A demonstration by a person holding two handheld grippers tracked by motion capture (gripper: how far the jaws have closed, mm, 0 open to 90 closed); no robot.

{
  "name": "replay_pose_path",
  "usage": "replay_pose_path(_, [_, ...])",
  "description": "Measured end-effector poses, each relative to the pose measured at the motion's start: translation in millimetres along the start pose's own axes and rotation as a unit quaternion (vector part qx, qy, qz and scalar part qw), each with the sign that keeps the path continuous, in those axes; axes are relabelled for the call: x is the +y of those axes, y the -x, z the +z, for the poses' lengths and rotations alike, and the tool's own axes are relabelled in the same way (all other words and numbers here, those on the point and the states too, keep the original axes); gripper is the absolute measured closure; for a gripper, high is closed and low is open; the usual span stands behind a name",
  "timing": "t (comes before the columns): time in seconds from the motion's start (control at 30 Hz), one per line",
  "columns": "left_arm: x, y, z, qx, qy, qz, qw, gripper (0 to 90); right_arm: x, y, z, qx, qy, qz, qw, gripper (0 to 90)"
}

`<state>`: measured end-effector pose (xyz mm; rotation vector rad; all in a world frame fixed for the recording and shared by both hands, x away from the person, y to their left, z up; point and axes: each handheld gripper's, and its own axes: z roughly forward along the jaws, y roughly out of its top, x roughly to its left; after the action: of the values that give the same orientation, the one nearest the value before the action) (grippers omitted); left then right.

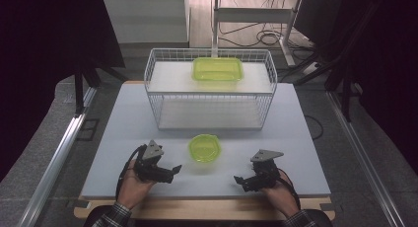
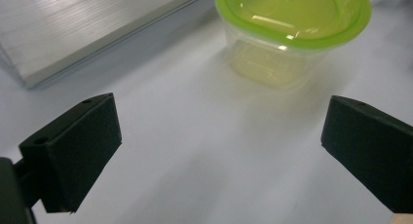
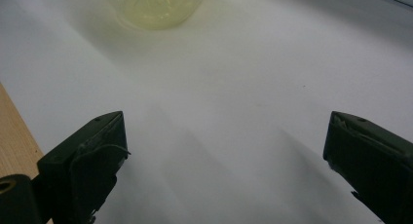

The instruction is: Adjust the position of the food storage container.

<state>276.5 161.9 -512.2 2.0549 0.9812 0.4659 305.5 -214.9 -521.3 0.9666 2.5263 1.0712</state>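
A small round clear container with a green lid (image 1: 204,147) stands on the white table mat, just in front of the wire rack. A larger rectangular green-lidded container (image 1: 218,69) rests on the rack's upper shelf. My left gripper (image 1: 173,170) lies low to the round container's left, jaws wide apart and empty; in its own view the round container (image 2: 291,27) stands ahead and to the right. My right gripper (image 1: 239,180) sits right of the container, open and empty, with the container's base (image 3: 156,5) at the top of its view.
The white wire rack (image 1: 209,91) with two shelves takes up the back half of the mat. The wooden table edge (image 1: 207,209) runs along the front. A metal rail (image 1: 59,153) runs down the left side, and cables lie on the floor behind.
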Motion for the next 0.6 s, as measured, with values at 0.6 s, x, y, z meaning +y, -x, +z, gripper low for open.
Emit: replay_pose_path(0.6, [-21.1, 5.6, -9.4, 0.033, -0.032, 0.024, 0.9986, 0.0, 0.0, 2.3, -1.6, -0.004, 0.01, 0.009, 0.9999, 1.7])
